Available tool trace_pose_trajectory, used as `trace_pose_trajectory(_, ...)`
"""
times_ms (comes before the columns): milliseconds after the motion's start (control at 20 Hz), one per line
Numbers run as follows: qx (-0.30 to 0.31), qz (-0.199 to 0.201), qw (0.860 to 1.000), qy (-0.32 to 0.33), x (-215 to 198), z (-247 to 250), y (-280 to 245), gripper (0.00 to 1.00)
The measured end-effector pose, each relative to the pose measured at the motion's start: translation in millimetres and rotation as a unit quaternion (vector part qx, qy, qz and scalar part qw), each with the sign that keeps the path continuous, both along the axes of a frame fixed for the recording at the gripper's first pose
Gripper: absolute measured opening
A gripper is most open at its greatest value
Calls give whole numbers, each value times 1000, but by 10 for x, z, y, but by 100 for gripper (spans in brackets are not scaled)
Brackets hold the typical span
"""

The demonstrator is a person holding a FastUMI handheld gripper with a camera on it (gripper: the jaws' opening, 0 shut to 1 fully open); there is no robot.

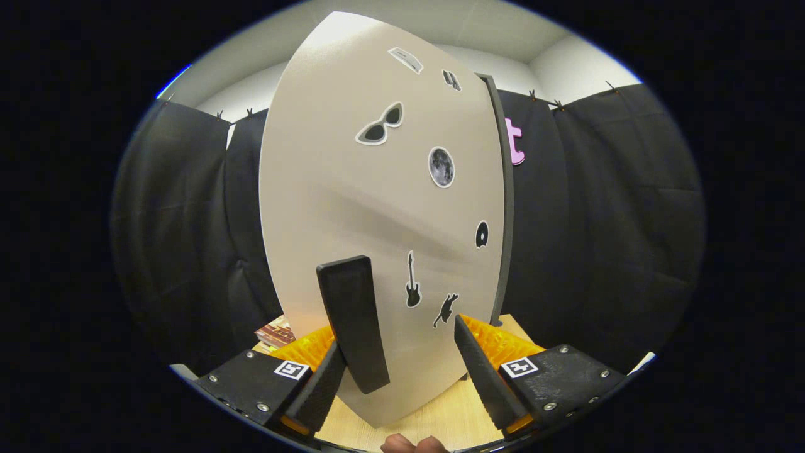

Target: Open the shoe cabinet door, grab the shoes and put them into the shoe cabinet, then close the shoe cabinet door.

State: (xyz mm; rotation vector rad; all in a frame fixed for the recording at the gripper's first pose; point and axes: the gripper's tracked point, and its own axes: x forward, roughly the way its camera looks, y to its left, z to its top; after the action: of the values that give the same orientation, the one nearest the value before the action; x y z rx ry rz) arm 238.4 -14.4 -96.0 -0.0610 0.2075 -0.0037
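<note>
The shoe cabinet door (352,189), a beige panel with small stickers, stands upright right in front of me on the light wooden tabletop (440,415). Its black vertical handle (352,321) sits low on the panel. A dark edge (506,207) runs down the door's right side. My gripper (397,332) is open, and the handle lies between its fingers. The handle sits close against the left finger (321,384), well apart from the right finger (481,371). I cannot see the cabinet's inside or any shoes from here.
A small coloured stack, like books or a box (275,333), lies on the table left of the door, beyond the left finger. Black cloth walls the booth on both sides. A person's fingertips (412,445) show just below the fingers.
</note>
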Motion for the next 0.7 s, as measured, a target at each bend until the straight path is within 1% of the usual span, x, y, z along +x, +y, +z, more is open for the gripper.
trace_pose_trajectory(50,-6,-13,1000,-2,24,9,28,95)
trace_pose_trajectory(150,-2,-54,999,4,25,-27,55,95)
trace_pose_trajectory(200,0,-60,998,5,3,-35,122,95)
trace_pose_trajectory(300,9,-48,999,4,-30,-44,348,92)
trace_pose_trajectory(450,1,-30,999,16,-7,-164,497,93)
trace_pose_trajectory(550,-2,-35,999,15,99,-160,497,93)
trace_pose_trajectory(700,14,-24,999,16,277,-166,626,93)
